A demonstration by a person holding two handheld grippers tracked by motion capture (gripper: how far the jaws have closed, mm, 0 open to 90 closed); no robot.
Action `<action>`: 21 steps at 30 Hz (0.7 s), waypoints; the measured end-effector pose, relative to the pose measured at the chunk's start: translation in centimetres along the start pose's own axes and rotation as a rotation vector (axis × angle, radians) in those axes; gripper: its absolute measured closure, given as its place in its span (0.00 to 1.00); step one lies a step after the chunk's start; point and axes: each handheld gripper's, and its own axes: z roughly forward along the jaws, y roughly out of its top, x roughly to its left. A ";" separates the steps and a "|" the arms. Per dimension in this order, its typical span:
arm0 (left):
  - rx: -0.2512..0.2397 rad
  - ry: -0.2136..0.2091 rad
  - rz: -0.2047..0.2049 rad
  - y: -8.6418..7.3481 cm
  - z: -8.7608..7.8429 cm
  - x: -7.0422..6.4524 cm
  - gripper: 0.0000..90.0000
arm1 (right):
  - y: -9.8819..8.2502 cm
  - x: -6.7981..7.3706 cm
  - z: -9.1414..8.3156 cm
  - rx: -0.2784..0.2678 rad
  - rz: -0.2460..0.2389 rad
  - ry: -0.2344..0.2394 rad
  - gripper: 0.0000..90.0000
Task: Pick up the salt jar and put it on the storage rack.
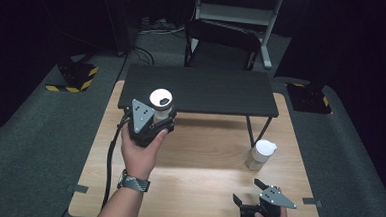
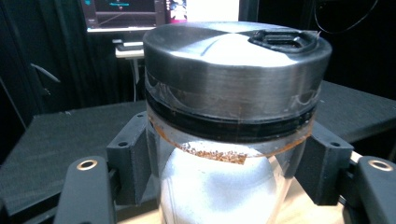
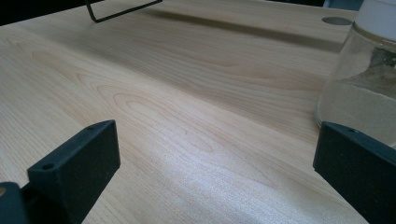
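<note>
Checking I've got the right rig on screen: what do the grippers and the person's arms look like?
Both grippers, left and right, are black with blocky two-jaw tips, each topped by a grey three-cornered plate dotted with small holes. A black cable trails from the left one. The left wrist wears a dark-banded watch; forearms are bare.

white-lidded jar (image 1: 261,154), black shelf (image 1: 207,91), wooden table (image 1: 202,189), chair (image 1: 223,45)

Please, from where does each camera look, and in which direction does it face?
High view: above the table, facing forward and down; both forearms, left gripper, right gripper.
Left gripper view: on the left gripper, facing the held jar; its jaws clamp the glass.
Right gripper view: low over the table, facing the second jar; its jaws stand apart.
Shared: both jars appear in the high view.
</note>
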 end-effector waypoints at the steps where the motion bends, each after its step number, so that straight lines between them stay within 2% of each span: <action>1: -0.001 0.002 -0.006 0.2 0.2 0.1 0.35 | 0.0 0.0 0.0 -0.001 -0.001 0.000 0.01; 12: -0.016 0.031 0.011 0.8 2.5 0.2 0.35 | -0.1 -0.1 -0.1 -0.006 -0.002 0.005 0.00; 21: -0.014 0.053 -0.005 0.7 4.9 0.2 0.35 | -0.2 -0.2 -0.2 -0.008 0.001 0.009 0.01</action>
